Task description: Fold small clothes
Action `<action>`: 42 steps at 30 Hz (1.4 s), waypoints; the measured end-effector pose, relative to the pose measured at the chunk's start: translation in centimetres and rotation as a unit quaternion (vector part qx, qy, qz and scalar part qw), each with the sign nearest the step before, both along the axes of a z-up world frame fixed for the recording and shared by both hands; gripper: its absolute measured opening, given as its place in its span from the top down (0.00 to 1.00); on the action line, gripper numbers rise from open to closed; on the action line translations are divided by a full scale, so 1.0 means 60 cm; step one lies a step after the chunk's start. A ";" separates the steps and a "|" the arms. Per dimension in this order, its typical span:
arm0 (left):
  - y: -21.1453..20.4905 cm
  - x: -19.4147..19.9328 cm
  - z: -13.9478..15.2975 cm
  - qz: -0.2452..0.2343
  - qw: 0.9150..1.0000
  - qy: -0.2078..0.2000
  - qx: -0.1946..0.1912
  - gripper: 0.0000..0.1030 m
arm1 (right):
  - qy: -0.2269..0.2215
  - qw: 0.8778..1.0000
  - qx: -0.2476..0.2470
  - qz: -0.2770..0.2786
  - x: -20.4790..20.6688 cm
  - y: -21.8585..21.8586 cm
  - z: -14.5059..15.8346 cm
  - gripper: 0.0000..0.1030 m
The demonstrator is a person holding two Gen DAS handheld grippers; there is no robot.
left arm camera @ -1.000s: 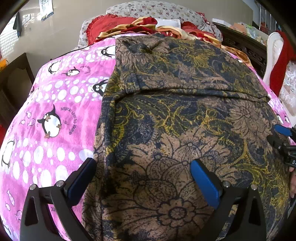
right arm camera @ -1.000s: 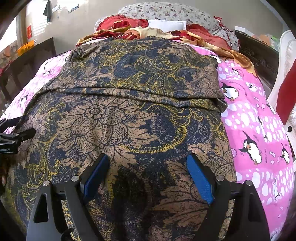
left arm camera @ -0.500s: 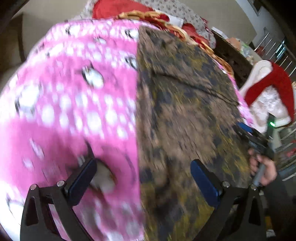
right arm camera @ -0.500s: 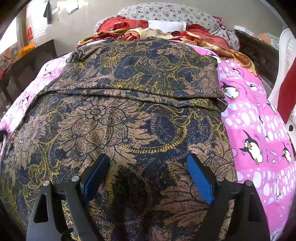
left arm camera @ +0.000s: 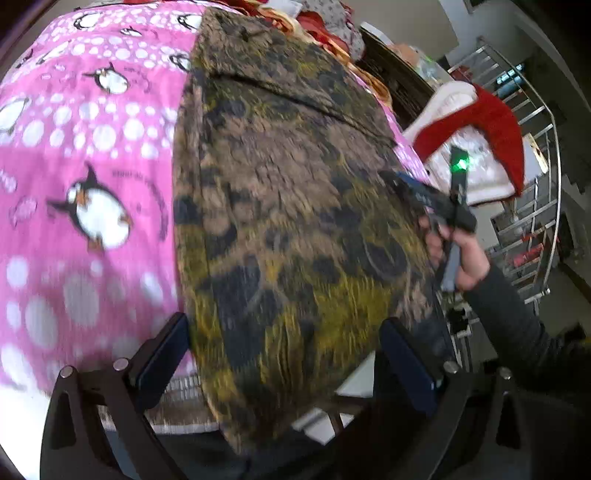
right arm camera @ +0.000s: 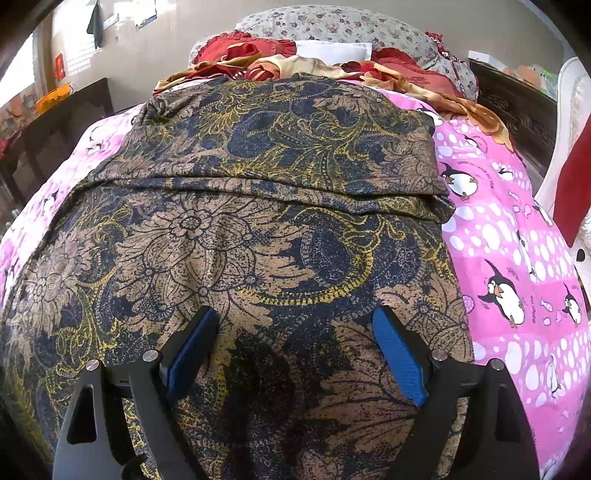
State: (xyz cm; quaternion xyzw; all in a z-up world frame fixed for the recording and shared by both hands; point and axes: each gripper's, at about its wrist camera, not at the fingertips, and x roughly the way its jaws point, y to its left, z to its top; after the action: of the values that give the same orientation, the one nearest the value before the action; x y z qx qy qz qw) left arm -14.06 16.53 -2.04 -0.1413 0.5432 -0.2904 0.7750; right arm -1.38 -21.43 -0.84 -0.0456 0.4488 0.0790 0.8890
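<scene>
A brown, navy and yellow floral garment (right arm camera: 258,221) lies spread on the bed, its far part folded over with a crease across it; it also shows blurred in the left wrist view (left arm camera: 288,206), its near end hanging over the bed's edge. My right gripper (right arm camera: 295,343) is open and empty, low over the garment's near part. My left gripper (left arm camera: 284,350) is open and empty at the near left edge of the garment, by the bed's edge. The right gripper (left arm camera: 417,192) shows in the left wrist view, hand-held at the garment's right edge.
A pink penguin-print blanket (left arm camera: 85,155) covers the bed (right arm camera: 517,258). Red and gold bedding and a floral pillow (right arm camera: 332,29) pile at the head. A white chair with red cloth (left arm camera: 480,147) and a metal railing (left arm camera: 535,184) stand to the right. Dark furniture (right arm camera: 55,136) stands left.
My left gripper has swung left and back toward the bed's near edge, so its view now looks across the garment at the right gripper. My right gripper has barely moved.
</scene>
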 end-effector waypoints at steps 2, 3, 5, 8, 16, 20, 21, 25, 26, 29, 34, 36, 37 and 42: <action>0.006 -0.013 -0.002 -0.001 1.000 0.010 -0.008 0.02 | 0.000 1.000 -0.001 0.000 0.000 -0.001 0.000 0.28; 0.008 -0.016 -0.004 0.001 1.000 0.013 -0.009 0.02 | 0.000 1.000 -0.001 0.000 0.001 0.000 0.000 0.28; 0.011 -0.023 -0.008 0.005 1.000 0.015 -0.013 0.04 | 0.000 1.000 0.000 0.000 0.000 0.000 0.000 0.28; 0.014 -0.022 -0.009 0.010 1.000 0.013 -0.022 0.05 | 0.000 1.000 -0.002 -0.001 0.002 0.000 0.002 0.28; 0.013 -0.012 -0.010 0.028 0.999 0.012 -0.023 0.10 | -0.028 1.000 0.008 -0.003 -0.040 -0.028 0.067 0.41; 0.005 -0.025 -0.025 0.004 0.999 0.023 -0.029 0.36 | -0.042 0.999 -0.009 -0.014 -0.094 -0.068 0.098 0.41; 0.003 -0.026 -0.024 0.004 1.000 0.017 -0.022 0.37 | -0.043 0.999 -0.008 -0.017 -0.110 -0.079 0.103 0.41; -0.007 -0.018 -0.020 0.008 1.000 0.011 0.009 0.39 | -0.045 0.998 -0.011 -0.039 -0.169 -0.124 0.112 0.41; -0.014 -0.017 -0.020 0.006 1.000 0.008 0.025 0.39 | -0.044 0.998 -0.013 -0.045 -0.180 -0.131 0.113 0.41; -0.032 -0.020 -0.017 -0.001 0.998 -0.008 0.059 0.39 | -0.035 0.997 -0.007 -0.064 -0.208 -0.158 0.103 0.41; -0.031 -0.023 -0.020 0.023 0.996 -0.016 0.087 0.64 | -0.007 0.995 0.052 -0.080 -0.262 -0.213 0.078 0.41; -0.017 -0.020 -0.021 0.044 0.995 -0.008 0.088 0.80 | 0.007 0.994 0.083 -0.073 -0.283 -0.229 0.064 0.41; -0.011 -0.020 -0.022 0.050 0.995 -0.004 0.083 0.83 | 0.012 0.993 0.094 -0.071 -0.289 -0.232 0.059 0.41; -0.019 -0.028 -0.016 0.047 0.994 -0.016 0.101 0.84 | 0.026 0.988 0.145 -0.050 -0.294 -0.231 0.033 0.41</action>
State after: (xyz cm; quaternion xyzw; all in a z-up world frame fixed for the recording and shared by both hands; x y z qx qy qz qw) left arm -15.76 15.37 -3.03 -0.0828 0.5498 -0.1998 0.8068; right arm -19.01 -35.31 1.15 0.1086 0.4568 0.1000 0.8772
